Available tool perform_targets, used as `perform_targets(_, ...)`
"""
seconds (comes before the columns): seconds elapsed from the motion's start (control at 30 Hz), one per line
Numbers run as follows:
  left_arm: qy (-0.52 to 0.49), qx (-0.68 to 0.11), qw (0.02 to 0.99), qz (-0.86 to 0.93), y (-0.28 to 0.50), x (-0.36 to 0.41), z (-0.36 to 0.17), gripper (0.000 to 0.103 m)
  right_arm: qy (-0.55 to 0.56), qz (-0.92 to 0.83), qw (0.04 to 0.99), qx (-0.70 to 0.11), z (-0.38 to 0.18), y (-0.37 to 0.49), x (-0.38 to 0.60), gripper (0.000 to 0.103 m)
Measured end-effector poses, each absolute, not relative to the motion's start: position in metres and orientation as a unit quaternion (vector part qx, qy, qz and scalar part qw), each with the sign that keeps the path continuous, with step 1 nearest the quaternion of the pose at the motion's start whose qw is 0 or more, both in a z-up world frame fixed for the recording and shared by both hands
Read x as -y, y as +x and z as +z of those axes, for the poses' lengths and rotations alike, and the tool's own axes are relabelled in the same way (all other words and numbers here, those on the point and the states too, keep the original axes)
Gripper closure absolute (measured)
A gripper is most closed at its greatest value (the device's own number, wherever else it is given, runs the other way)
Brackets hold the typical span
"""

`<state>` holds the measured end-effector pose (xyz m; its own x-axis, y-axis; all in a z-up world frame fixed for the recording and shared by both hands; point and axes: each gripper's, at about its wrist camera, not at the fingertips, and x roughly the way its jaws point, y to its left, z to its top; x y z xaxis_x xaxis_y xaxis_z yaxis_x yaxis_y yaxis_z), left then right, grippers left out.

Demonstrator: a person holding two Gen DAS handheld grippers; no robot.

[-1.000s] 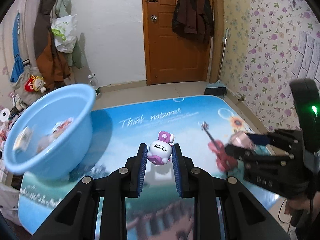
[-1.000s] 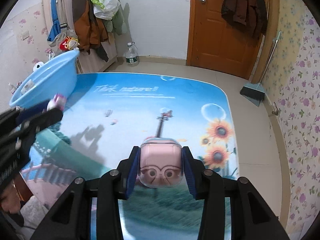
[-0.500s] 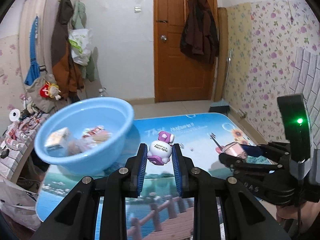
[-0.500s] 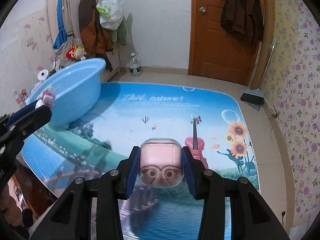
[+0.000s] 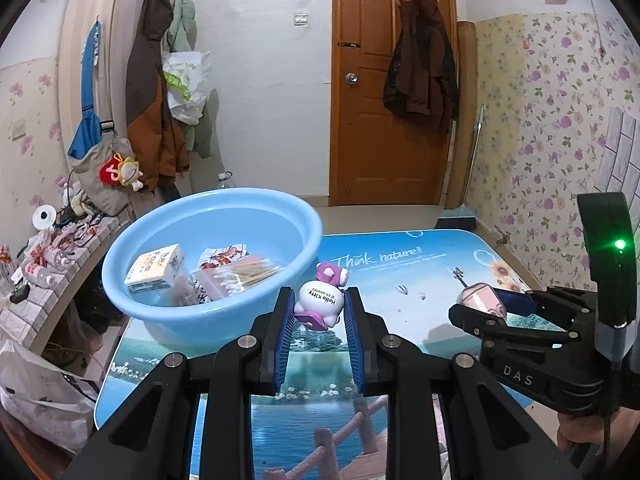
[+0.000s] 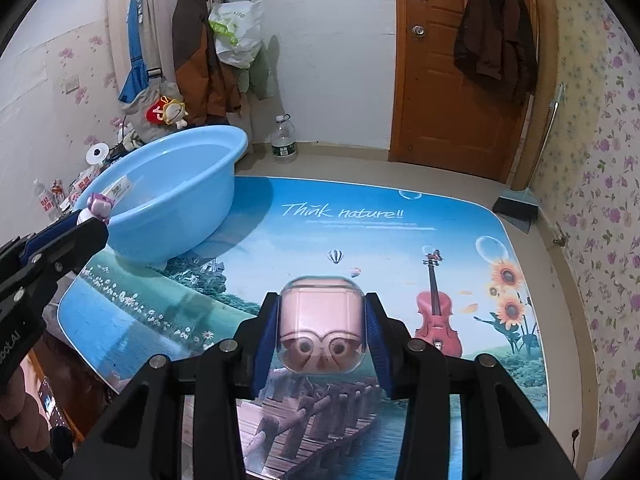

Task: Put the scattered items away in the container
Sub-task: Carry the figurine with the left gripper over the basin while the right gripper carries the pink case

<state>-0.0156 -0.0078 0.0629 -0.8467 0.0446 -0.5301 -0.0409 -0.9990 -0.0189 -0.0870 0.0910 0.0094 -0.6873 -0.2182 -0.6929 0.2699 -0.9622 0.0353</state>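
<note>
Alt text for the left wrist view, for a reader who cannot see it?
The left hand-held gripper grips a white and purple toy just short of a blue basin holding boxes and cotton swabs. At right, the right hand-held gripper holds a pink case.

Black left gripper (image 5: 319,312), blue ribbed pads (image 5: 285,332), silver screws (lettering "DAS")

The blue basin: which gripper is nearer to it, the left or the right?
Left. The left gripper, holding the toy figure, is right at the blue basin's near rim. The right gripper, holding a pink case, is farther off over the table.
</note>
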Motion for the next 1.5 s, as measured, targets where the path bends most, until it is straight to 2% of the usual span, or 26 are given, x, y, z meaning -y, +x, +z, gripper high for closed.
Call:
perform_targets(0.97,-0.272,0.030,-0.008,0.962,-0.018,0.035,0.064,0.080,0.358,-0.922,0.145,-0.026,0.012,-0.080,-0.082,0.060)
perform_targets(1.5,-0.265,0.033,-0.026,0.963,-0.022,0.052,0.068,0.080,0.333,-0.929,0.157,-0.036,0.034,-0.088,-0.064,0.060)
